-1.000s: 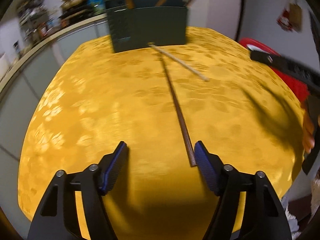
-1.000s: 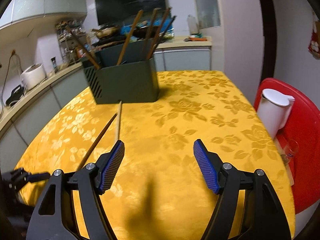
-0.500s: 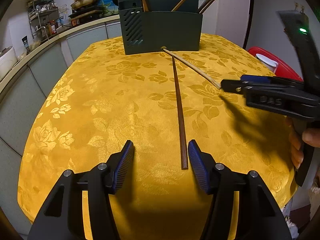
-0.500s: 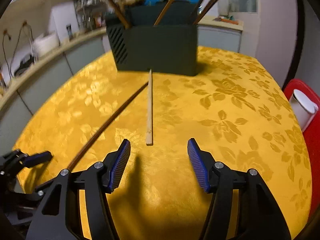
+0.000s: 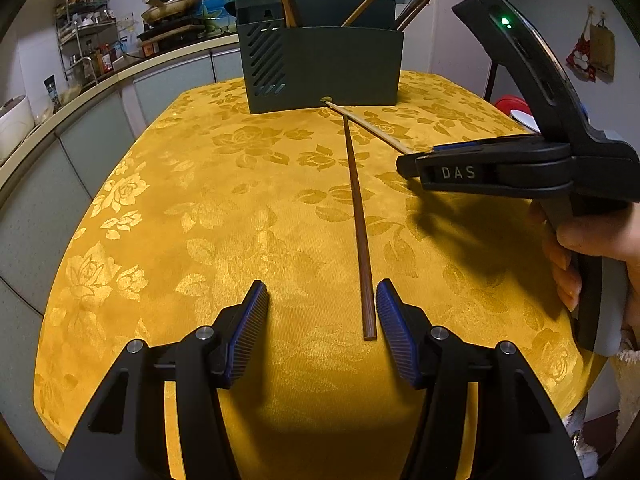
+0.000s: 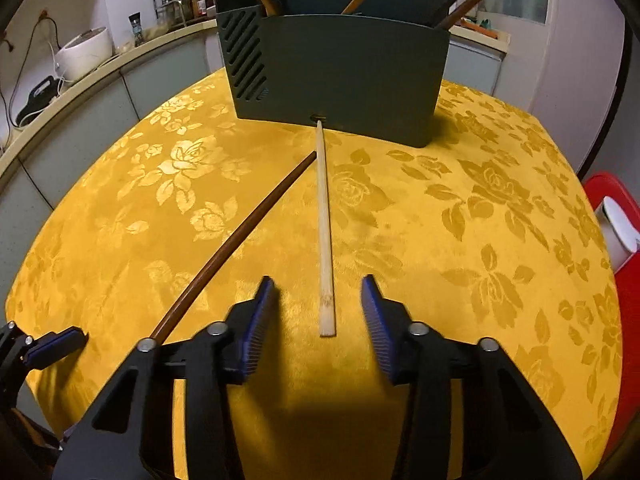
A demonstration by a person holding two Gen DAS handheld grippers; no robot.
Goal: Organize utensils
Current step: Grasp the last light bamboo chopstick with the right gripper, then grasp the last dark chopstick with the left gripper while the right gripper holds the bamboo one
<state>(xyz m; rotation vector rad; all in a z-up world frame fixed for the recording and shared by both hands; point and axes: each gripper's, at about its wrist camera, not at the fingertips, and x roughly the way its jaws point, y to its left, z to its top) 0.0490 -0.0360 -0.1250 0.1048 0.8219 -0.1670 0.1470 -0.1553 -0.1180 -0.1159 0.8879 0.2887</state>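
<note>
A dark green utensil holder point(image 5: 320, 68) point(image 6: 340, 76) with several chopsticks stands at the table's far side. Two chopsticks lie in front of it. The dark brown chopstick point(image 5: 358, 220) point(image 6: 232, 244) ends between the pads of my open left gripper point(image 5: 320, 320), close to the right pad and not pressed. The light bamboo chopstick point(image 6: 325, 220) point(image 5: 372, 128) ends between the pads of my right gripper point(image 6: 319, 316), whose jaws are closing with gaps on both sides. In the left wrist view, a hand point(image 5: 596, 240) holds the right gripper point(image 5: 404, 164) at the right.
A yellow flowered tablecloth point(image 6: 500, 240) covers the round table. A red surface with a white jug point(image 6: 618, 228) sits beyond the right edge. A counter with a rice cooker point(image 6: 84, 52) curves along the left. The left gripper's tip point(image 6: 56, 344) shows at bottom left.
The right gripper swung over and down to the light chopstick's near end, and its jaws narrowed. The left jaws narrowed slightly; the dark chopstick's end now lies between them.
</note>
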